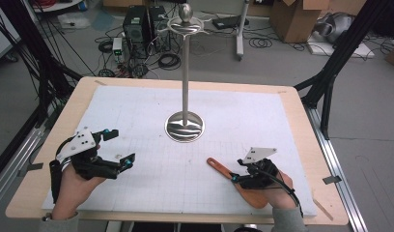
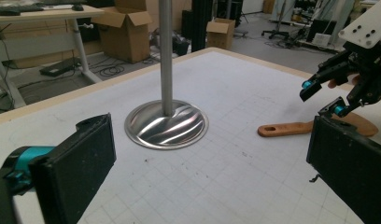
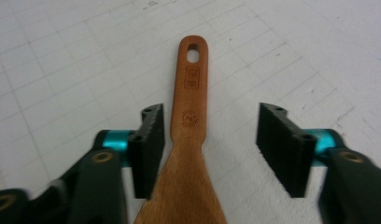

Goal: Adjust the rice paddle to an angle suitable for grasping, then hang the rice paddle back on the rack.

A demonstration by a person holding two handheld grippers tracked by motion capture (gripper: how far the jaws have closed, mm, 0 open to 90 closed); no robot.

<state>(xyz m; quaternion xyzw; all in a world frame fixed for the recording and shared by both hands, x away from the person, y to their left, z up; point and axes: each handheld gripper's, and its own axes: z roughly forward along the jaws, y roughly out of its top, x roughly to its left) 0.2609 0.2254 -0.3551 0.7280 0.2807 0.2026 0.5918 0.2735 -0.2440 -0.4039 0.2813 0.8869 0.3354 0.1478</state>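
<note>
Near the counter's [image 1: 301, 145] front right, the wooden spatula [image 3: 191, 121] is lying flat between the right hand-held gripper's [image 3: 209, 140] wide jaws; the left hand-held gripper [image 1: 119, 146] is gaping wide, holding nothing.

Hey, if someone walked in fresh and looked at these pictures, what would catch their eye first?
Probably the tall metal stand, upright on its round shiny base in the middle of the white gridded mat. Next, the wooden spatula lying flat near the mat's front right, with the right gripper open astride its neck. The left gripper is open too, over the mat's front left, holding nothing.
</note>
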